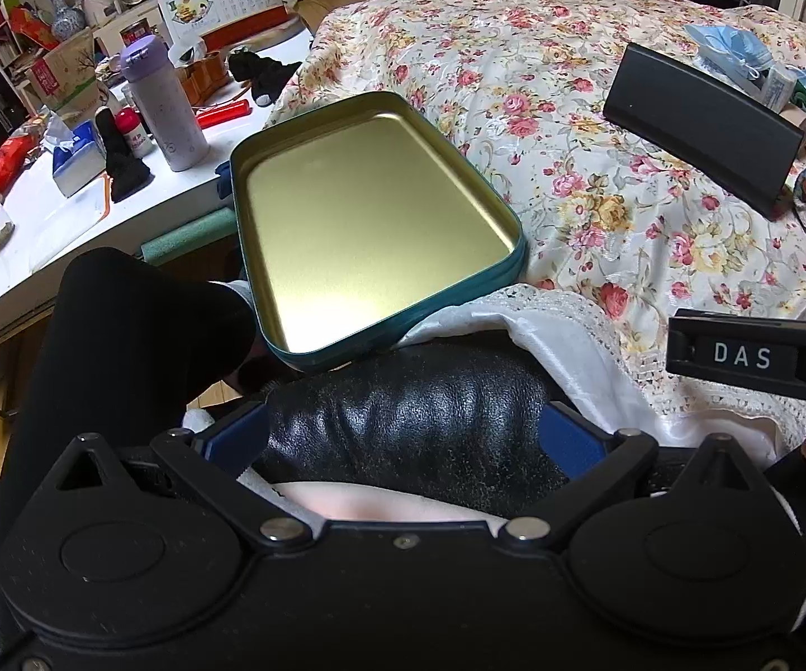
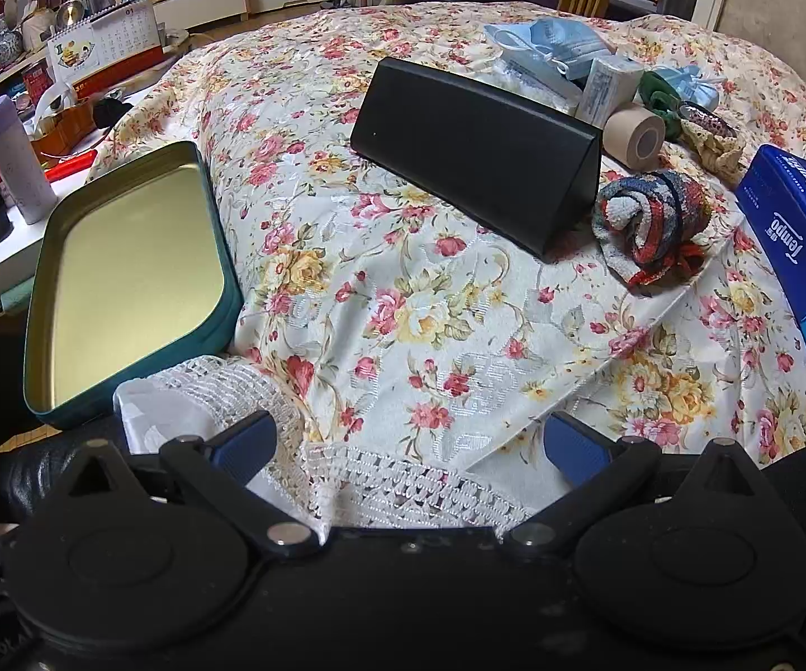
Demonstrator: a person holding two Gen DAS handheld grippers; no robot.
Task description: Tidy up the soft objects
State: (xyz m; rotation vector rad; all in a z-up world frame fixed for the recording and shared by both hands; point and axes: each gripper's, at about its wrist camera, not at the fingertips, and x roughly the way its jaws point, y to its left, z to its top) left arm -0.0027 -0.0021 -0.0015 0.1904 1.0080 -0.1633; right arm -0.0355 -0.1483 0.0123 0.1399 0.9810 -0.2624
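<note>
Resting at the near edge of a floral satin cloth, the left gripper has its blue-padded jaws spread apart on either side of a wrinkled black leather surface, without clamping it. The right gripper hovers over the cloth's white lace hem, jaws likewise released and empty.

A rolled towel, nubby terry in red, blue and grey stripes, lies on the cloth just beside a smooth black triangular case. Crumpled pale-blue face masks and a roll of beige tape sit behind the case. An empty rectangular tin, teal outside and brushed gold inside with rounded corners, overhangs the cloth's left edge.

Between tin, case and hem the cloth lies open. A blue tissue box printed "Tempo" closes the right side. In the left view, the other gripper's body reads "DAS". A lilac bottle stands on the cluttered white tabletop.
</note>
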